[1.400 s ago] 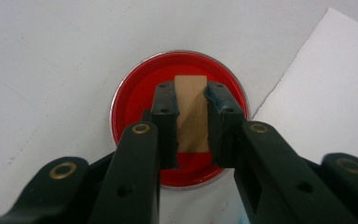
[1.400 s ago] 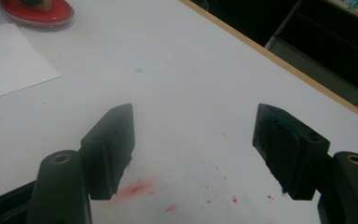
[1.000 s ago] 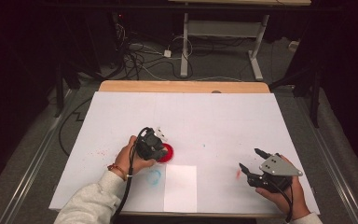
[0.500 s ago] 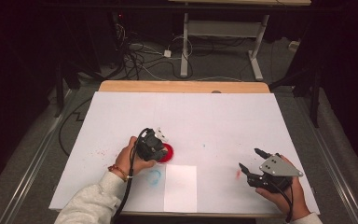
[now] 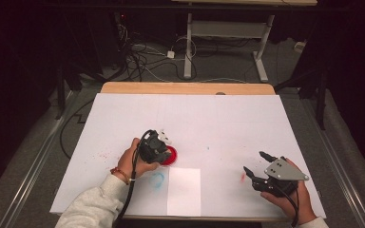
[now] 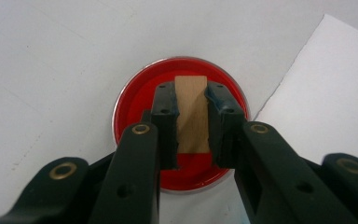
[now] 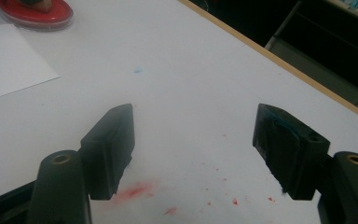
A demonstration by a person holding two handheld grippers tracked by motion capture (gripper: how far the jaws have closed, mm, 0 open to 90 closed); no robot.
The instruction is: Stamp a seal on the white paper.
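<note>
A round red ink pad (image 6: 135, 100) in a metal rim lies on the white-covered table, left of the middle (image 5: 172, 155). My left gripper (image 6: 192, 100) points straight down over it, shut on a small wooden block (image 6: 192, 114) that stands on the red surface. In the high view the left gripper (image 5: 158, 148) hides most of the pad. My right gripper (image 5: 255, 162) rests near the table's front right, open, with nothing between its jaws (image 7: 193, 149). From there the red pad (image 7: 35, 13) lies far off at the upper left.
A white sheet of paper (image 5: 184, 191) lies at the front edge beside the pad, its corner (image 6: 335, 88) to the pad's right. Red smears (image 5: 242, 176) and a blue scribble (image 5: 158, 179) mark the table cover. Cables and table legs (image 5: 188, 52) lie behind the table.
</note>
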